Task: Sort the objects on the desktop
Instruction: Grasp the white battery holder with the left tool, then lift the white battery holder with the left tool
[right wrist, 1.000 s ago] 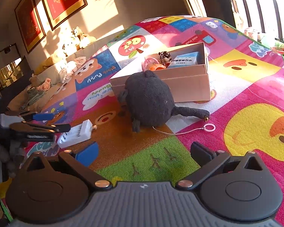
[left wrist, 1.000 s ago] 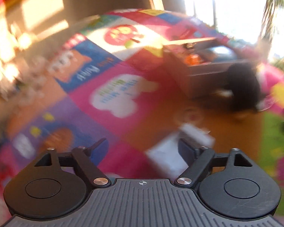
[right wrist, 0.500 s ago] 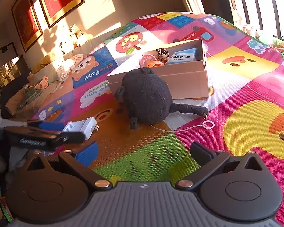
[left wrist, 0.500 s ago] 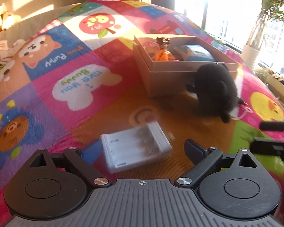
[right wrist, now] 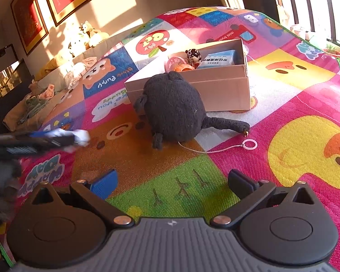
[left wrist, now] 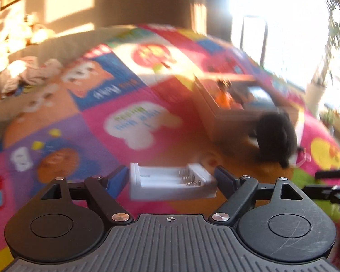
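- Since half a second ago, the white battery holder [left wrist: 172, 182] is sitting squarely between the left gripper [left wrist: 171, 178] fingers instead of lying askew ahead of them, and the blurred mat suggests the whole tool is moving.
- In the right wrist view, the left gripper is showing as a dark blurred bar at the left edge, with the white holder at its tip above the orange mat patch, seemingly off the surface.
- The left fingers are pressing against both ends of the holder, so they appear to be gripping it.
- The right gripper [right wrist: 172, 182] is hanging low over the green patch of the play mat [right wrist: 306, 104], fingers spread wide with nothing between them, pointing toward the black plush toy [right wrist: 174, 107].
- The cardboard box [right wrist: 215, 90] is already holding a blue packet [right wrist: 219, 59], a small doll figure [right wrist: 193, 55] and an orange item.
- Judging by this, sorting is partly done: the holder is being carried, and the plush, lying against the box front with its white cord and ring [right wrist: 250, 144] trailing, is waiting outside.
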`<state>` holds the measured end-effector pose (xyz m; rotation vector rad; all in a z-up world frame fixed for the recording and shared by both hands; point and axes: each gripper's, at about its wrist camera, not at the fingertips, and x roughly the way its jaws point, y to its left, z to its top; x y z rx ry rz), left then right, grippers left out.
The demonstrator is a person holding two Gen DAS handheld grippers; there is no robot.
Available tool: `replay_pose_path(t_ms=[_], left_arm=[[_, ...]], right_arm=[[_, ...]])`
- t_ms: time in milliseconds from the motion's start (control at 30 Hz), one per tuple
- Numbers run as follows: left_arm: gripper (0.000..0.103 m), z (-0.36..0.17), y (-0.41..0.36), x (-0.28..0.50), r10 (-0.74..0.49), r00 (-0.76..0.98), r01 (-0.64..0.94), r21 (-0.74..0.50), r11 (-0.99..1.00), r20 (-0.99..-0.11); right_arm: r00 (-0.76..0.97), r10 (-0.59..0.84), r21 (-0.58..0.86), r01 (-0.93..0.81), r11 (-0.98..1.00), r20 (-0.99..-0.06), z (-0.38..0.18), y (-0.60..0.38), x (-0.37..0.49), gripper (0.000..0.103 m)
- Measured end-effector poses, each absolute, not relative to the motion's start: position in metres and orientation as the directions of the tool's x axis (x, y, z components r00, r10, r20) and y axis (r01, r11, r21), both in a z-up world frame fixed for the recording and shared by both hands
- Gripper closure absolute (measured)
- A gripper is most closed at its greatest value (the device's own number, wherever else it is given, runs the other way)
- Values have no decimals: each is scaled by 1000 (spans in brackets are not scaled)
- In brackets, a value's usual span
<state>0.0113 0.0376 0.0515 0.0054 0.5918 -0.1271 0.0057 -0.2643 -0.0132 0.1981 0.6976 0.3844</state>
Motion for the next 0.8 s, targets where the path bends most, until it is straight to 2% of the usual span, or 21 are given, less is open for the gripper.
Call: replay_pose_path(t_ms=[133,267,367,433,567,800], left_arm=[[18,55,60,-7,-107,812,89,-60,994,-573],[18,29,58,-17,-144,749,110,-93,990,-647],[18,15,56,-22,-177,726,119,-132,984,-665],[14,13,56,-24,-198,725,127,-154,980,-659],[8,13,48,-30,-190,719,166,-100,981,-668],[6,14,41,-46,-198,694,257,-19,966,-692]], right_arm=[[695,403,294,-279,914,-595,-13,-263,7,0],[689,388,253,-294,922,-612,-12,-259,7,0],[690,364,212,-299,930,-625,-12,-253,6,0],[691,346,182,-301,936,-635,-12,-248,6,0],[693,305,120,-303,946,-654,-13,-239,5,0],[693,284,88,-304,948,-662,-14,-235,6,0]])
